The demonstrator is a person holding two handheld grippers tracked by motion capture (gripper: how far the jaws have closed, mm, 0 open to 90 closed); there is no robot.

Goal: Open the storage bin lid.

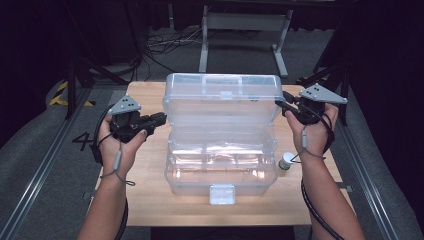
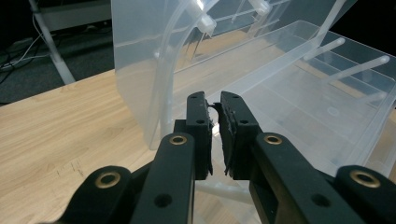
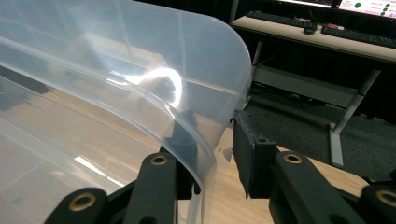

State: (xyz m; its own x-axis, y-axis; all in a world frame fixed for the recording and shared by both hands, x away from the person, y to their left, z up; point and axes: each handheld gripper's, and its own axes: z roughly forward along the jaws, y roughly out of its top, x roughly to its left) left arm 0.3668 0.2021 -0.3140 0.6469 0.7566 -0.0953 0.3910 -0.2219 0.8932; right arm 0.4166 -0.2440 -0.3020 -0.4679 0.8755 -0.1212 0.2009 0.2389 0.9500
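While I work on the big clear plastic storage box [image 1: 220,155] standing mid-table on the pale wooden table [image 1: 150,195], its lid [image 1: 222,97] stands raised behind the open base, and I judge the step in hand to be taking hold of that lid at both ends, either to finish opening it or to swing it shut. My left gripper [image 1: 159,119] sits just beside the lid's left end, jaws drawn narrow; the left gripper view shows a thin gap between the pads [image 2: 201,126] with a small edge of clear plastic at their tips, though I cannot tell whether they pinch it. My right gripper [image 1: 281,104] straddles the lid's right edge [image 3: 196,140], one jaw behind the plastic, the other standing apart from it, so it grips nothing yet. Next I need that jaw closed onto the rim, then both hands moving together. From the high view alone I see the small white-capped bottle [image 1: 286,163] right of the box.
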